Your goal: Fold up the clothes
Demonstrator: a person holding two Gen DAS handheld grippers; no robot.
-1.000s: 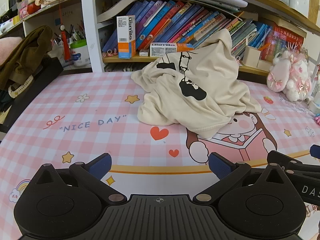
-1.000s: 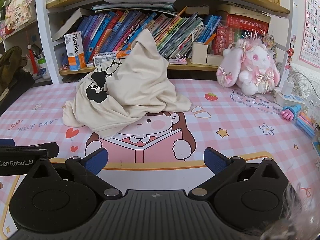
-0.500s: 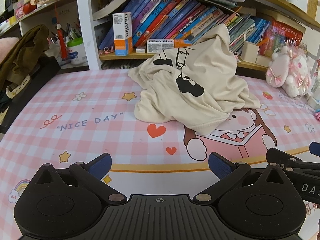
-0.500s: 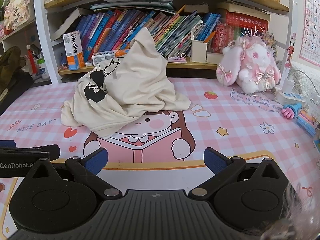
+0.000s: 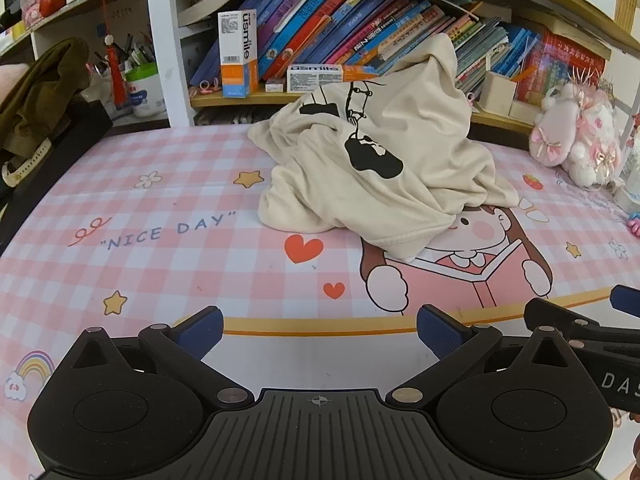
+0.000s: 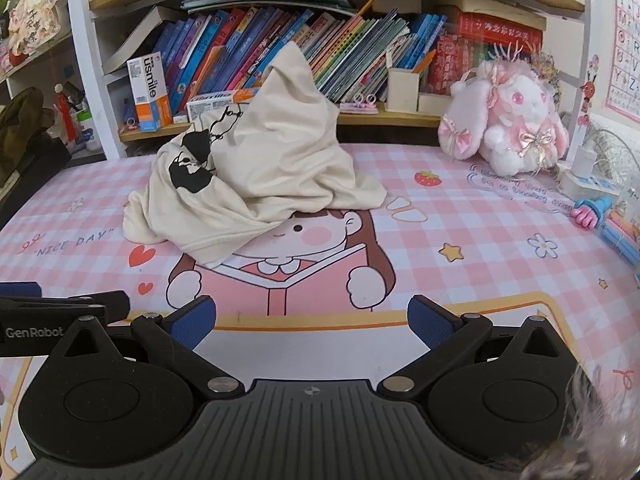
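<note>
The cream cotton garment with a black printed graphic point(image 5: 376, 168) lies crumpled in a peaked heap toward the far edge of the tabletop point(image 5: 168, 208), which is covered by a pink checked mat printed with "NICE DAY" and a cartoon girl reading. One fold of the heap stands up against the wooden bookshelf of slanted colourful books point(image 6: 320, 48) behind it, and its lower hem drapes over the cartoon girl's head.

The left hand-held gripper point(image 5: 319, 329) hovers over the near edge with its blue-padded fingers point(image 5: 202, 326) spread wide, holding nothing and touching nothing. The right hand-held gripper point(image 6: 311, 322) sits just beside it, likewise wide open and empty, well apart from the garment.

A fluffy pink-and-white plush rabbit point(image 6: 508, 128) sits at the far right corner.
</note>
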